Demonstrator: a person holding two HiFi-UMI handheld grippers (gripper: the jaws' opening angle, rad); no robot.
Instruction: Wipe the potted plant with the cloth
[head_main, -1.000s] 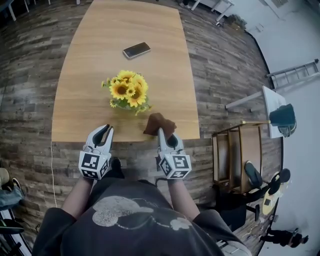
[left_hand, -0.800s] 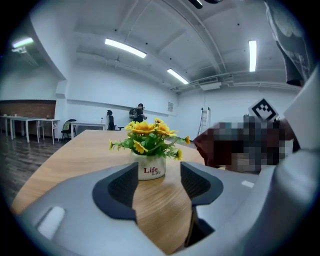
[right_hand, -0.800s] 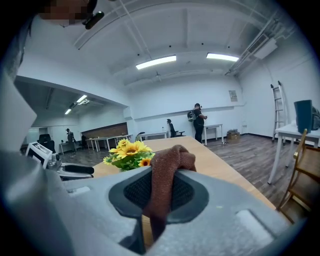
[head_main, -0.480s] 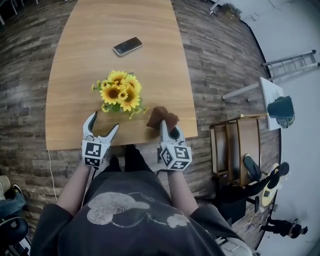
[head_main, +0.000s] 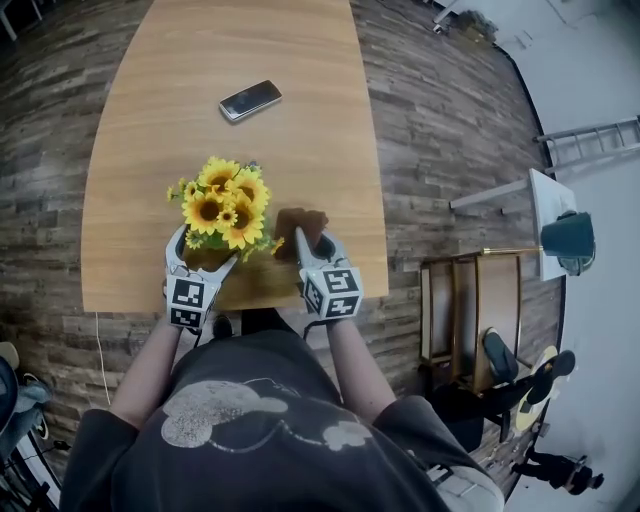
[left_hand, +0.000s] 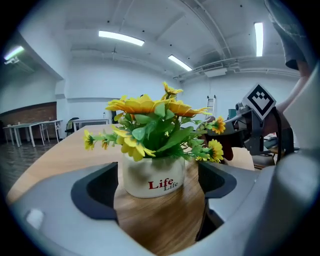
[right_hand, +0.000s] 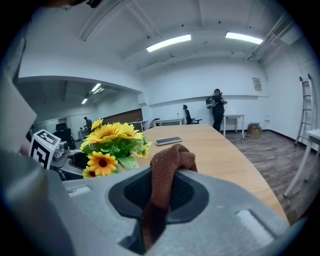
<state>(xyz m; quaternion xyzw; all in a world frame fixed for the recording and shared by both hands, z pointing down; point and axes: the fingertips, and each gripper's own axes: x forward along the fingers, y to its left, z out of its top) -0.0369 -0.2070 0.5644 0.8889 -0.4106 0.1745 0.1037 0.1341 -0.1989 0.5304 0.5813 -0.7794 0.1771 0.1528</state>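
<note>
L gripper (head_main: 203, 256) jaws just opened, pot (left_hand: 152, 182) between; R gripper (head_main: 312, 244) clamps cloth (right_hand: 168, 165).

In the head view, sunflowers (head_main: 222, 203) hide the pot (left_hand: 153, 177).

Your right gripper (right_hand: 159, 197) pinches the cloth (right_hand: 170, 162), bunched above the jaws | plant (right_hand: 112, 140) stands near, left of your jaws | phone (right_hand: 168, 141) lies beyond on the table (right_hand: 230, 165)

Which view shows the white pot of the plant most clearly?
The left gripper view: the pot stands close, its red "Life" print readable. In the head view the sunflowers cover it; in the right gripper view only the flowers show.
</note>
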